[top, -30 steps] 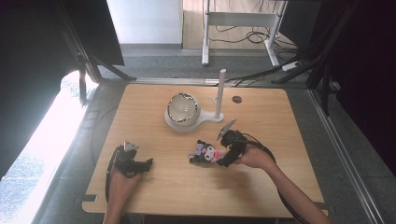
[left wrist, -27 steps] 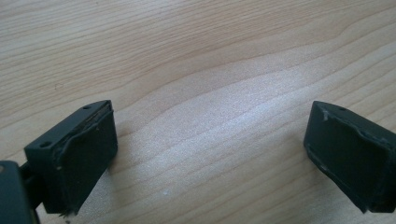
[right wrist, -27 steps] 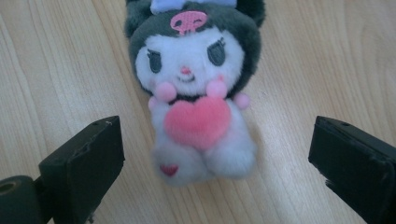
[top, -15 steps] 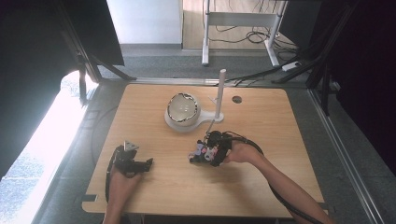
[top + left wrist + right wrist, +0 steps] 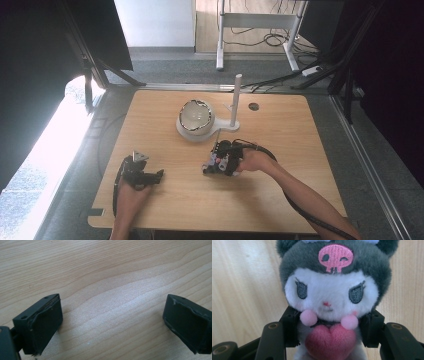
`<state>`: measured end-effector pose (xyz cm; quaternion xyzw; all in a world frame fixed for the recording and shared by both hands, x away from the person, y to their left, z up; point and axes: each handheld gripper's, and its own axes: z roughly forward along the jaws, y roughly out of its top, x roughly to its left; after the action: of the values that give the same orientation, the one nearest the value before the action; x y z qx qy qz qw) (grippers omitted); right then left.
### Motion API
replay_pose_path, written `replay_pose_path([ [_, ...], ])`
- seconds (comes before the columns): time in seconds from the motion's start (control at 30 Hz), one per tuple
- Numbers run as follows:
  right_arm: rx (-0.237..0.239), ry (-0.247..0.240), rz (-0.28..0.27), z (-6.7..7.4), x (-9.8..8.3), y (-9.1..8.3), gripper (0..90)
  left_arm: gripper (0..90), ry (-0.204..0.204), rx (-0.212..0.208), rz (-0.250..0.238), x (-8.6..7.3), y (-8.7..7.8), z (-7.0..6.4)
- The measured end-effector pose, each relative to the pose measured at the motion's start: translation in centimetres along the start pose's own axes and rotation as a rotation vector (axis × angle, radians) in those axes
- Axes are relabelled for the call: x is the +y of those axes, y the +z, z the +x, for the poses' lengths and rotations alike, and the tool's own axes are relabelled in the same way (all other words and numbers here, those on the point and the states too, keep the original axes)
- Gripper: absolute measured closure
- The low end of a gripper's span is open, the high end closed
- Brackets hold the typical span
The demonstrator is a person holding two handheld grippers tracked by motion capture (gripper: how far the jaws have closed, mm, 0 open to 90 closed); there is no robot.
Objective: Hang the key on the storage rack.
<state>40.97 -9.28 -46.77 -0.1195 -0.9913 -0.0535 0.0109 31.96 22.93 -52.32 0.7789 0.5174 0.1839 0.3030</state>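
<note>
Plush, dark-hooded and white-faced: the soft toy [image 5: 329,290] sits between the right gripper [image 5: 220,162]'s jaws, which press in on its body at both sides just below the cheeks, a pink heart at its front. It lies on the wooden table [image 5: 300,130], just nearer the person than the white stand [image 5: 234,102] and the domed bowl [image 5: 196,117]. Best keep the squeeze gentle and lift straight, clear of the stand's post. Left gripper [image 5: 142,175] rests well left of the stand, jaws spread wide over bare wood, holding nothing. Open room lies right of the toy; near edge is close.
</note>
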Motion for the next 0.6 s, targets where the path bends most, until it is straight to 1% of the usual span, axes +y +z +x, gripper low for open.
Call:
replay_pose_path([
  [0.03, 0.006, 0.005, -0.019, -0.1, -0.2, -0.7, 44.3, 2.5, 0.000, 0.000, 0.000, 0.0, 0.0, 0.0],
  [0.1, 0.011, 0.003, -0.030, -0.3, -0.4, -1.3, 44.4, 2.5, 0.000, 0.000, 0.000, 0.0, 0.0, 0.0],
  [0.13, 0.011, 0.003, -0.030, -0.3, -0.4, -1.3, 44.4, 2.5, 0.000, 0.000, 0.000, 0.0, 0.0, 0.0],
  [0.17, 0.021, 0.000, -0.039, -0.5, -0.7, -2.1, 44.3, 2.5, -0.002, 0.000, -0.001, 0.0, 0.0, 0.0],
  [0.2, 0.021, 0.000, -0.039, -0.5, -0.7, -2.1, 44.3, 2.5, -0.002, 0.000, -0.001, 0.0, 0.0, 0.0],
  [0.23, 0.027, 0.003, -0.048, -0.7, -0.9, -2.7, 44.3, 2.5, -0.002, 0.000, -0.002, 0.0, 0.0, 0.0],
  [0.3, 0.029, 0.001, -0.051, -0.8, -1.0, -3.0, 44.2, 2.5, -0.002, 0.000, -0.002, 0.0, 0.0, 0.0],
  [0.33, 0.027, 0.005, -0.053, -0.9, -1.3, -3.6, 44.2, 2.5, -0.002, 0.000, -0.002, 0.0, 0.0, 0.0],
  [0.57, 0.036, 0.024, -0.073, -1.7, -2.1, -5.6, 44.2, 2.5, -0.001, 0.001, -0.004, 0.0, 0.0, 0.0],
  [0.6, 0.036, 0.024, -0.073, -1.7, -2.1, -5.6, 44.2, 2.5, -0.001, 0.001, -0.004, 0.0, 0.0, 0.0],
])
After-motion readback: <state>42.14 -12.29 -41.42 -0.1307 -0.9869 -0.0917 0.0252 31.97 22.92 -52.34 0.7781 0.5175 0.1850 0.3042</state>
